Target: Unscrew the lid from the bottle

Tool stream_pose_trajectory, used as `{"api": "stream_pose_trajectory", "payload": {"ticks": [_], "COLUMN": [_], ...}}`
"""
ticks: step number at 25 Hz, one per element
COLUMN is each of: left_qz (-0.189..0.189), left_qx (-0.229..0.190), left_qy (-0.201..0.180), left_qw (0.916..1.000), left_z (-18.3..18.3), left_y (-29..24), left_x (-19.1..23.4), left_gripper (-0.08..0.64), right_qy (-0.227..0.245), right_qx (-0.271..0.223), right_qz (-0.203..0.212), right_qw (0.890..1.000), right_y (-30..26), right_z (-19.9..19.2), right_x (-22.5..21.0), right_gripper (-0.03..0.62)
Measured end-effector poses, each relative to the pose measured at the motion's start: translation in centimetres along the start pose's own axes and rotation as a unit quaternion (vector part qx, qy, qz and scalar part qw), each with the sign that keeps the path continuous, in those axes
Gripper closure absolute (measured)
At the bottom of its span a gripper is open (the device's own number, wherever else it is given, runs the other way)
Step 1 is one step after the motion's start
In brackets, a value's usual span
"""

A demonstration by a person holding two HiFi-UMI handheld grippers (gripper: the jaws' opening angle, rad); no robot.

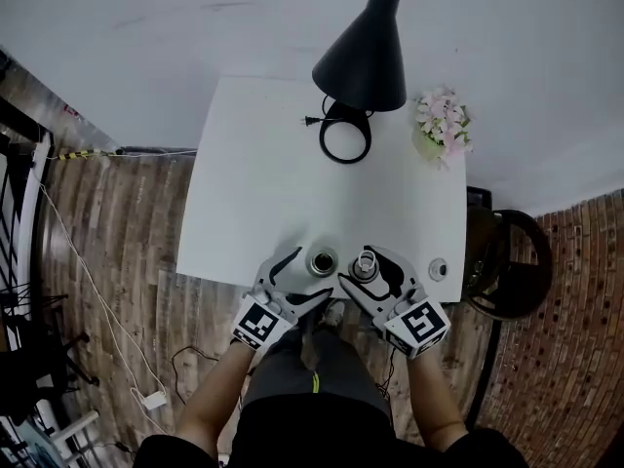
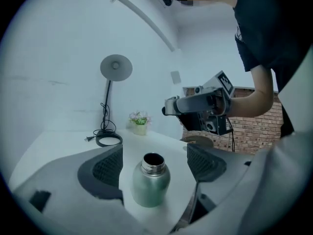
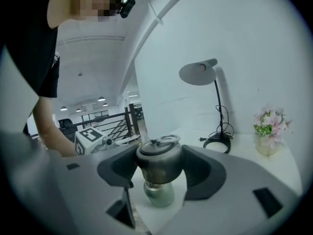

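Observation:
A green metal bottle [image 1: 322,261] [image 2: 150,181] stands upright with its mouth open near the front edge of the white table [image 1: 263,183]. My left gripper [image 1: 304,279] [image 2: 155,165] is open around it, with a gap between each pad and the bottle's sides. My right gripper [image 1: 367,269] [image 3: 159,166] is shut on the dark metal lid [image 1: 365,265] [image 3: 159,156], which has a wire ring on top. It holds the lid just to the right of the bottle and off it. The bottle [image 3: 159,194] shows below the lid in the right gripper view.
At the back of the table stands a black desk lamp [image 1: 363,52], its ring base [image 1: 345,135] trailing a cord. A small pot of pink flowers [image 1: 444,125] sits back right. A small round object [image 1: 438,269] lies near the right edge, and a dark stool [image 1: 512,261] stands beyond it.

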State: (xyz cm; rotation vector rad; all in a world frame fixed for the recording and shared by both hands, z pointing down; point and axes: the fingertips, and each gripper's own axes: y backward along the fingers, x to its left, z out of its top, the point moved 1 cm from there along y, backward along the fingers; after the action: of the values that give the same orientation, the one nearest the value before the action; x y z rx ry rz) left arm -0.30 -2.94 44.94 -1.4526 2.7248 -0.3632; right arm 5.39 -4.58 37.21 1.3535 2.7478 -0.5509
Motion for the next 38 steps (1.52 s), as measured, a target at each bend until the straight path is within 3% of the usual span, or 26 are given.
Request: {"api": "stream_pose_trajectory", "payload": {"ticks": [4, 8, 10, 11, 14, 16, 22, 28, 32, 38], "left_qz": [0.033, 0.055, 0.064, 0.068, 0.085, 0.106, 0.172, 0.234, 0.258, 0.28], "left_qx": [0.004, 0.02, 0.014, 0.012, 0.007, -0.003, -0.053, -0.112, -0.122, -0.122], "left_qy": [0.023, 0.016, 0.015, 0.014, 0.003, -0.003, -0.032, -0.04, -0.029, -0.032], "left_qw": [0.9992, 0.9982, 0.9977, 0.9975, 0.9964, 0.9943, 0.9832, 0.9648, 0.9579, 0.9518], "left_z": [1.2, 2.2, 3.1, 3.4, 4.6, 5.9, 10.9, 15.7, 17.8, 17.7], "left_y": [1.6, 2.9, 3.6, 3.9, 4.8, 5.8, 9.6, 13.6, 15.1, 15.5], "left_x": [1.1, 0.9, 0.7, 0.7, 0.8, 1.2, 1.9, 2.3, 1.7, 2.1], "left_gripper": [0.172, 0.187, 0.353, 0.399, 0.494, 0.514, 0.537, 0.537, 0.537, 0.537], "right_qy": [0.023, 0.022, 0.024, 0.026, 0.028, 0.027, 0.023, 0.03, 0.02, 0.021], "right_qx": [-0.009, -0.032, -0.035, -0.037, -0.047, -0.054, -0.067, -0.075, -0.085, -0.089], "right_qz": [-0.024, -0.042, -0.049, -0.054, -0.068, -0.078, -0.106, -0.136, -0.15, -0.145], "right_qw": [0.999, 0.998, 0.998, 0.998, 0.996, 0.995, 0.992, 0.987, 0.985, 0.985], "right_y": [1.5, 3.6, 4.9, 5.4, 6.7, 7.6, 10.1, 12.4, 13.9, 14.2], "right_z": [1.0, 3.0, 3.3, 3.4, 4.0, 4.2, 4.7, 5.2, 5.7, 7.0], "right_x": [-0.1, 0.1, 0.2, 0.0, -0.2, -0.4, -1.2, -2.4, -3.2, -3.5], "right_gripper": [0.316, 0.316, 0.316, 0.316, 0.316, 0.316, 0.316, 0.316, 0.316, 0.316]}}
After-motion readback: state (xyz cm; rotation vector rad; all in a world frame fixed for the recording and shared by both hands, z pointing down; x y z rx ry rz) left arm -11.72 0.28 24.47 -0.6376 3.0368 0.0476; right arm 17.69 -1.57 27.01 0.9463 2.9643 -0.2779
